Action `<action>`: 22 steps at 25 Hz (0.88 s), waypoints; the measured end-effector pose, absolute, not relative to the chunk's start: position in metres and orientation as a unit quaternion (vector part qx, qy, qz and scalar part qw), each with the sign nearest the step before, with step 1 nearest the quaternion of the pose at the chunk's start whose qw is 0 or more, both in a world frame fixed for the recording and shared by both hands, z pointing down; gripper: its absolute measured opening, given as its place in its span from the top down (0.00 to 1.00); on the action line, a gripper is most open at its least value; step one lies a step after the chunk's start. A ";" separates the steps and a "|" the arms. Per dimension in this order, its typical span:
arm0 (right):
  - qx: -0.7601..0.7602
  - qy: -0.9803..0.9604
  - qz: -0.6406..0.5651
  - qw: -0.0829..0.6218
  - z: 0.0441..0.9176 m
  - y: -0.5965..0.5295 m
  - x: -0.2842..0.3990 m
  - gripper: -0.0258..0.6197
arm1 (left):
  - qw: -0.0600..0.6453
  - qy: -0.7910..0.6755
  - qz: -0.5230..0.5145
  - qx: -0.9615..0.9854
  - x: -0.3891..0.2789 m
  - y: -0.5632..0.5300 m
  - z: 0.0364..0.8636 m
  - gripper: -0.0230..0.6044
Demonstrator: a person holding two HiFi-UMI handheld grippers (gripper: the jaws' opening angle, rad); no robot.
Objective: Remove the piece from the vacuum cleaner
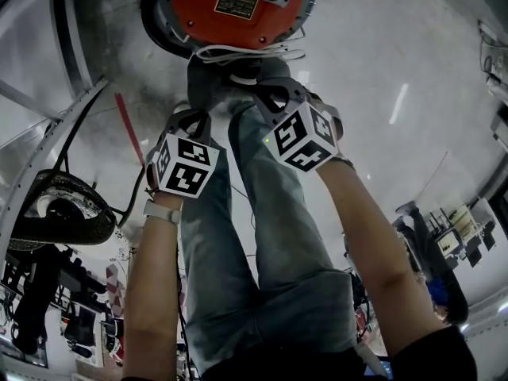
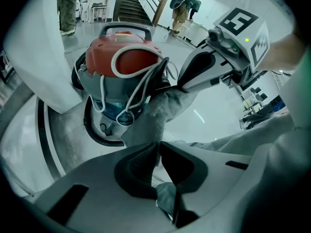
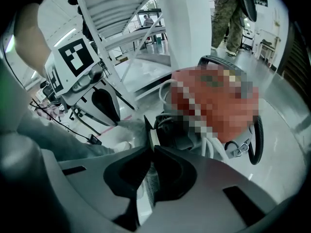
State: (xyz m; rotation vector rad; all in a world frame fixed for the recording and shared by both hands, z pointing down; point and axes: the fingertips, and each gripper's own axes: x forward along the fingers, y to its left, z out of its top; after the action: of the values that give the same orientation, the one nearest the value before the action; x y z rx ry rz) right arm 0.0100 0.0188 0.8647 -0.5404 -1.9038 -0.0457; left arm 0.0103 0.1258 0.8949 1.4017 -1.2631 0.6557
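Colours: vacuum cleaner [image 1: 230, 6] red top, grey base; cord [image 1: 242, 52] white; dust bag [image 2: 155, 113] grey; marker cubes [image 1: 184, 165] black-and-white squares; jeans [image 1: 270, 244] blue-grey.

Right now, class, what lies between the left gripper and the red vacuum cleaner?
In the left gripper view, a grey fabric piece stretches from the left gripper up to the vacuum cleaner.

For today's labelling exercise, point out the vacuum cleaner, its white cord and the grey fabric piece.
vacuum cleaner [image 2: 136, 62]: left gripper view, red lid.
white cord [image 1: 248, 52]: head view, bundle below the red body.
grey fabric piece [image 2: 156, 114]: left gripper view, middle of the cloth.
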 end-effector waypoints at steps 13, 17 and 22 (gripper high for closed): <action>-0.161 -0.823 0.042 0.543 0.866 0.029 0.014 0.89 | 0.516 -0.528 0.312 0.599 -0.018 0.126 0.902 0.89; -0.168 -0.819 0.055 0.545 0.868 0.035 0.012 0.89 | 0.524 -0.520 0.307 0.601 -0.015 0.133 0.904 0.89; -0.202 -0.809 0.026 0.552 0.869 0.038 0.012 0.89 | 0.536 -0.521 0.283 0.600 -0.003 0.139 0.902 0.89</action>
State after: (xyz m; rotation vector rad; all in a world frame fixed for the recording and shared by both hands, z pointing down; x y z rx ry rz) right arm 0.0115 0.0376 0.8688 -0.4775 -1.9127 0.0611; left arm -0.0027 0.1394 0.9023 1.4286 -1.2414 0.6743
